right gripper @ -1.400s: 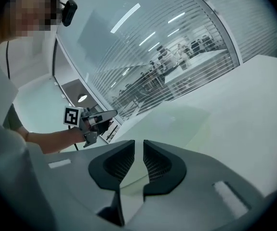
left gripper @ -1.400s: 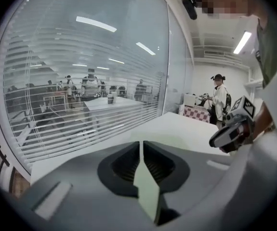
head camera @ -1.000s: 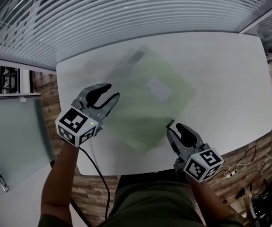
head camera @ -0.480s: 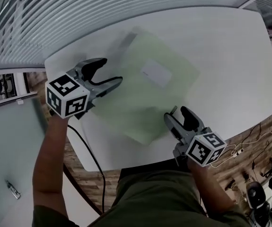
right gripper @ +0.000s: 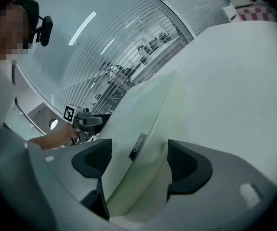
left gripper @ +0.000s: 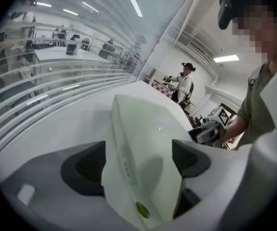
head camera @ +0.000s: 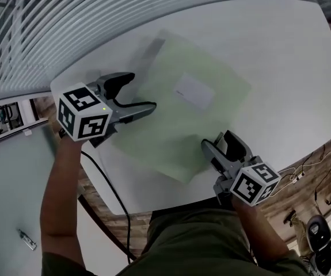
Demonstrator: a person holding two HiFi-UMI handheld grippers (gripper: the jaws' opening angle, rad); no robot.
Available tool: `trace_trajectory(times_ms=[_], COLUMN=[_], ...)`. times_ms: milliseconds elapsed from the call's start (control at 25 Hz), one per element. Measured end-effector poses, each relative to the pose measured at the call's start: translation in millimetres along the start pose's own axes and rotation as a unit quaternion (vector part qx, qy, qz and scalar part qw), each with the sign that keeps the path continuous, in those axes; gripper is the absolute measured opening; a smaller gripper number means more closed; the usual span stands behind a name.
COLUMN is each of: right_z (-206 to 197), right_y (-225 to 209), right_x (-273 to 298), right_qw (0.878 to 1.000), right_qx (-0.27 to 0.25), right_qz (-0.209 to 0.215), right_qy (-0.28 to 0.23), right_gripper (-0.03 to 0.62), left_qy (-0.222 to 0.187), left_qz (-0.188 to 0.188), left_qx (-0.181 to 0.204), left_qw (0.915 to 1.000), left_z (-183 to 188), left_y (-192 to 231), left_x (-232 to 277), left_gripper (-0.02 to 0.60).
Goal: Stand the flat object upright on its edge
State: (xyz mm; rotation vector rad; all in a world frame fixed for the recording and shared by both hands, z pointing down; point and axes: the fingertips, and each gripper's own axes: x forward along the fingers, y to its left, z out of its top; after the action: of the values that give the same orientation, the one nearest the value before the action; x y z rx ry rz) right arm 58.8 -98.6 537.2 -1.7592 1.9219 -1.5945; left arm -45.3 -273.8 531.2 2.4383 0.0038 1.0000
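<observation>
**Setting:** white table (head camera: 292, 56) beside a slatted glass partition (head camera: 56, 16); 1 operator, 2 hand-held grippers.

**Item 1:** pale green flat folder (head camera: 200, 131), white label (head camera: 194, 91) uppermost. It lies flat on the table and is not yet raised.

**Item 2:** left gripper (head camera: 143, 91). Its jaws have just been opening and stand wide, with the folder's left edge between the pads; nothing is clamped.

**Item 3:** right gripper (head camera: 217, 140). Its jaws have likewise just been opening and stand wide, straddling the folder's near right edge with the pads clear of it.

**Note:** the 2 grippers sit on opposite sides, probably so each can pinch an edge and tilt the folder up. The folder looks thin, so it may sag or topple.
</observation>
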Motion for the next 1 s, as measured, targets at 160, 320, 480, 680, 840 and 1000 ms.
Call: trace_trajectory(times_ms=[160, 320, 480, 680, 840, 1000], right_z=[-2.7, -6.1, -6.5, -9.9, -9.5, -8.4], right_y=[-1.9, -4.1, -2.0, -4.8, -4.5, -5.2], right_x=[3.7, 6.9, 9.2, 11.6, 11.5, 11.6], right_qw=[1.000, 1.000, 1.000, 1.000, 1.000, 1.000], right_qx=[-0.001, 0.004, 0.005, 0.006, 0.007, 0.014], right_qz=[-0.003, -0.001, -0.003, -0.011, -0.017, -0.023], right_qy=[0.001, 0.002, 0.001, 0.008, 0.008, 0.010], right_gripper=[0.342, 0.343, 0.343, 0.342, 0.341, 0.339], left_qy=[0.013, 0.030, 0.043, 0.050, 0.049, 0.038], left_qz=[-0.018, -0.031, -0.038, -0.040, -0.037, -0.039], left_qx=[-0.015, -0.026, -0.032, -0.046, -0.056, -0.067], left_qw=[0.9996, 0.9987, 0.9978, 0.9969, 0.9966, 0.9963], left_z=[-5.5, -12.2, -15.8, -18.8, -20.2, -19.9], left_y=[2.7, 2.5, 1.2, 2.0, 1.0, -4.4], left_x=[9.7, 16.5, 19.5, 22.1, 23.3, 23.2], left_gripper=[0.416, 0.425, 0.425, 0.425, 0.422, 0.373])
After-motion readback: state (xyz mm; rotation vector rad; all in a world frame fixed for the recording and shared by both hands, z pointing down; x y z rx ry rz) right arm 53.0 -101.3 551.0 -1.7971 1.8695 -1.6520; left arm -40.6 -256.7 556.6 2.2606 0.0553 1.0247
